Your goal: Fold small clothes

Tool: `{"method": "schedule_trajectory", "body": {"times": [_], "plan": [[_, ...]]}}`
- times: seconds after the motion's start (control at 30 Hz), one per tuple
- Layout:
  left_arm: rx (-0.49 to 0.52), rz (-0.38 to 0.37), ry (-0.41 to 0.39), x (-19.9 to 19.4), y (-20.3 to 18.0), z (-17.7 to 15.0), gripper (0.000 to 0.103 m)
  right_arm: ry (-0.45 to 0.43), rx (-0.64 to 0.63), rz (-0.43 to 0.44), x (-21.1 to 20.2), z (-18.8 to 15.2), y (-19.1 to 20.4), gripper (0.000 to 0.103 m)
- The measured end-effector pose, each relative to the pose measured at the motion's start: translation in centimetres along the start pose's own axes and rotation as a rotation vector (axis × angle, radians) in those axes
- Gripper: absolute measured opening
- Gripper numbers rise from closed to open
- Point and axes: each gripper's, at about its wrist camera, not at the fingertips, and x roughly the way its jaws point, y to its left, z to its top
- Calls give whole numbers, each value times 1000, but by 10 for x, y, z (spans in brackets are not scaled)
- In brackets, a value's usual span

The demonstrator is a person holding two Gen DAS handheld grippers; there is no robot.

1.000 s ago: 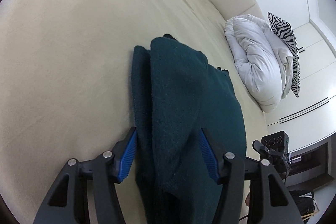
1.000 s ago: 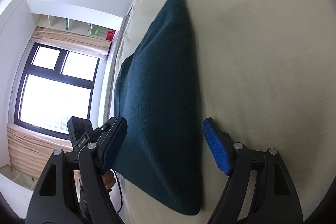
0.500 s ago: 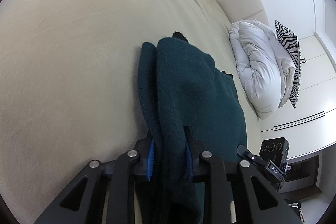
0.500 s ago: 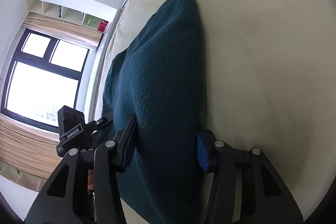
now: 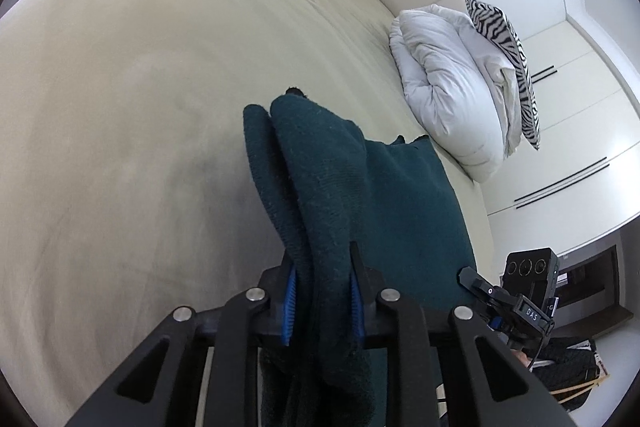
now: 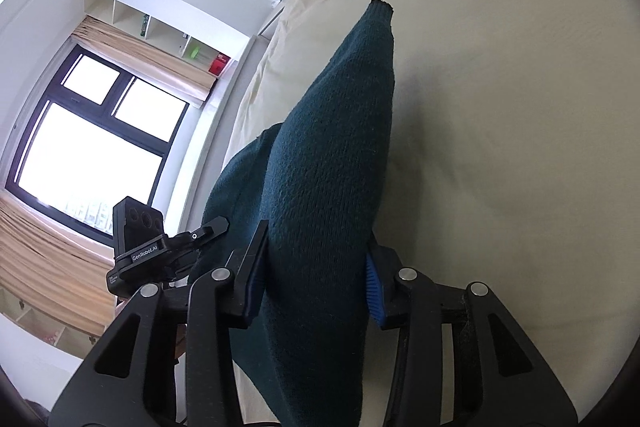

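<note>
The left gripper (image 5: 322, 301) and the right gripper (image 6: 316, 277) each clamp the near edge of the dark green knitted sweater (image 5: 400, 219), lifted over the cream bed (image 5: 120, 107); the right jaws have just been closing.

A dark teal knitted woollen garment (image 5: 400, 211) lay on the cream bed, its near end lifted off the surface and bunched into thick folds. Two rounded folds stood side by side at its left, tapering towards the far end. A flatter panel spread to the right. In the right wrist view it (image 6: 332, 163) rose as a narrowing ridge ending in a ribbed cuff at the far end.
</note>
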Motion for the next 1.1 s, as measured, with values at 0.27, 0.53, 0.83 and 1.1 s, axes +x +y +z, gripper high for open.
{"method": "schedule_trajectory", "body": {"times": [0.27,0.53,0.83,1.1], "plan": [[46,-3,47,-2,-28,-63,24,-17,9,-23,-50,-69,-9,38],[23,-11,89,5,-27,-110,24,-11,38,-19,-72,-115,-24,38],[-27,-5,119,25,4,-136,26,5,158,-14,-60,-151,-69,39],[-57,-52,88,24,13,-141,31,-23,137,30,-50,-160,-76,42]]}}
